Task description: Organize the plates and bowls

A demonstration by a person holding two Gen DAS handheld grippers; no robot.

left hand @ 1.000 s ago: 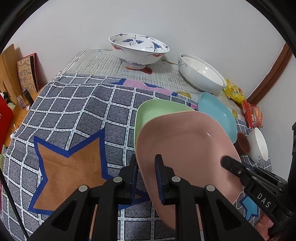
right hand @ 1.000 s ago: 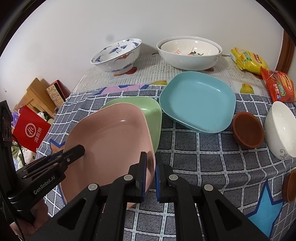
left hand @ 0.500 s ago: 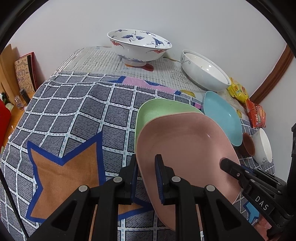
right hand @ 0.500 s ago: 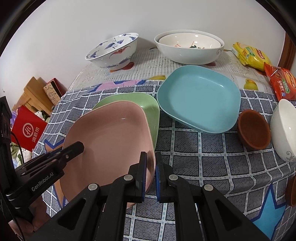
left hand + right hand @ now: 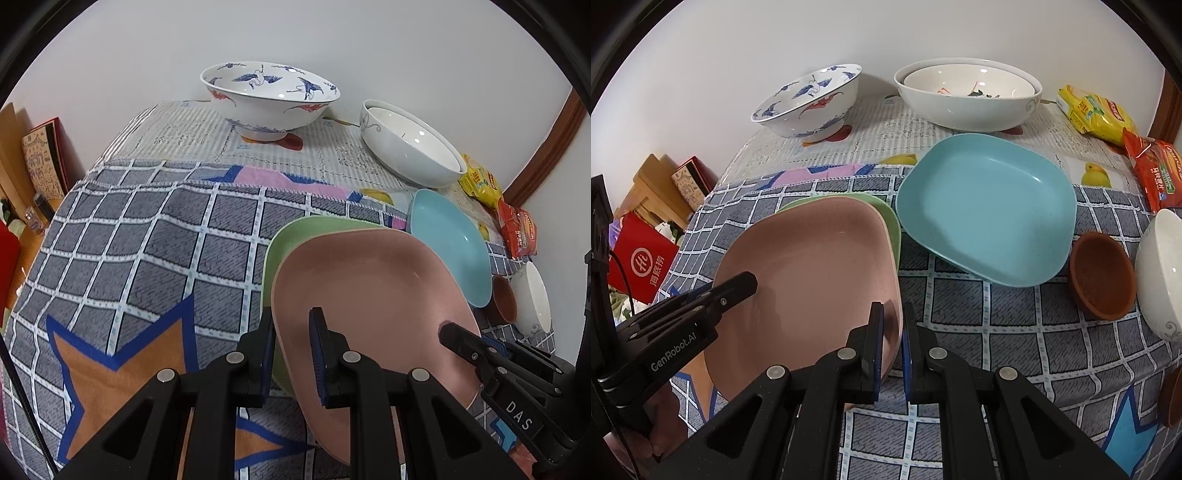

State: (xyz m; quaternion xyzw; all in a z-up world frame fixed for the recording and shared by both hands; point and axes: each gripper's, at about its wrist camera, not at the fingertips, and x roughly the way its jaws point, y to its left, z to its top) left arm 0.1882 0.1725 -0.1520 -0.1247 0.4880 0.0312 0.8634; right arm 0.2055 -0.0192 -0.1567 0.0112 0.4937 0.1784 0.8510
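Pink rounded-square plastic plate [image 5: 809,280] sits stacked on the green rounded-square plate [image 5: 291,236], near-left on the checked-cloth counter [image 5: 147,251], just beside the blue rounded-square plate [image 5: 986,206]. Whether it's fully seated or slightly lifted, can't tell.

Left claw [image 5: 291,354]: narrow gap, closed over the pink plate's near-left rim, one finger under, one on top. Right claw [image 5: 892,343]: nearly closed, pinching the near-right rim of the same plate.

Handling guess: looks like melamine or plastic, so light, stiff, not fragile, but the glossy surface is probably slick. Rim is thin with a shallow lip, the only sensible grip. Keep both grips opposed and level, or it will pivot and slide out.

Patterned porcelain bowl [image 5: 269,96] and nested white bowls [image 5: 967,96] at the far edge are likely heavier and breakable.
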